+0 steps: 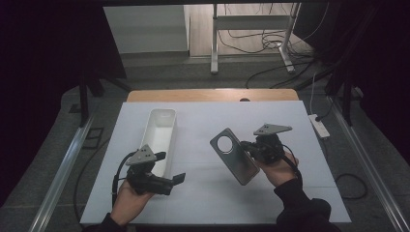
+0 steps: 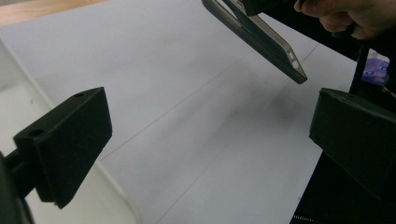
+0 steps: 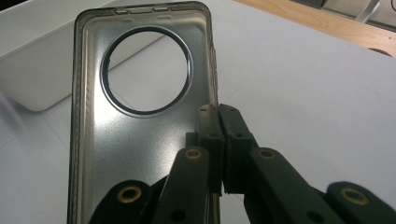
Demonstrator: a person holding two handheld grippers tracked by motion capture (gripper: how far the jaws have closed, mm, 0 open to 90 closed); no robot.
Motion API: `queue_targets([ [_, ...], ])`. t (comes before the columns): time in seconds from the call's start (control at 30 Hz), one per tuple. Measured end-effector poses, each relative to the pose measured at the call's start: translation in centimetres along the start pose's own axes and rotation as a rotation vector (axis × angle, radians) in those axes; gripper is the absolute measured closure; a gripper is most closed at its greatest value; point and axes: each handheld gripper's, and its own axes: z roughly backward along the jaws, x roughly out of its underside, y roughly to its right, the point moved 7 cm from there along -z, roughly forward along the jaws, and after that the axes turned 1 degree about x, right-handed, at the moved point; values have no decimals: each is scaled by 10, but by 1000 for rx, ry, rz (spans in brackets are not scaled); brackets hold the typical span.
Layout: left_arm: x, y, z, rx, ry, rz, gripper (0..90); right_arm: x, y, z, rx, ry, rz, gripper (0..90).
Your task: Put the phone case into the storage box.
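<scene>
Left gripper (image 1: 169, 182): nearest the table's front edge, lying level with its jaws spread wide and nothing between them. In its own view the two black pads stand far apart over bare white sheet.
Left hand (image 1: 126, 200): comes in from the bottom and holds the gripper's body just beside the near end of the tray.
Right gripper (image 3: 218, 122): jaws pressed together on the long edge of the phone case – the pads pinch the rim just below the round cut-out.
Right hand (image 1: 278, 169): wraps the gripper's body right of centre.
Phone case (image 1: 235, 155): grey and translucent, held up off the sheet and tilted, with the camera hole at its far end. The right gripper view shows its hollow inner face; the left gripper view shows its thin side with the button slots (image 2: 294, 59).
Open room: a wide bare stretch of white sheet (image 1: 203, 193) lies between the two grippers – more lies beyond the case.
Tray (image 1: 159, 133): white, long, narrow, left of centre, well apart from the case.
Far edge: a wooden table strip (image 1: 212, 95) shows past the sheet.
</scene>
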Motion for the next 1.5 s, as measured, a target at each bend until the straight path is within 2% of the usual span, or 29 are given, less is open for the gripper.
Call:
queue_targets([
  [0.23, -8, 4, -18, 30, -9, -3, 0, -3, -3, 1, -4, 6, -1, 889],
  [0.73, -18, 7, -42, 67, -13, -6, 0, -7, -7, -1, -9, 12, 2, 889],
  [1.5, -25, 12, -75, 90, -43, -15, 25, -14, -21, -11, -27, 18, 17, 889],
])
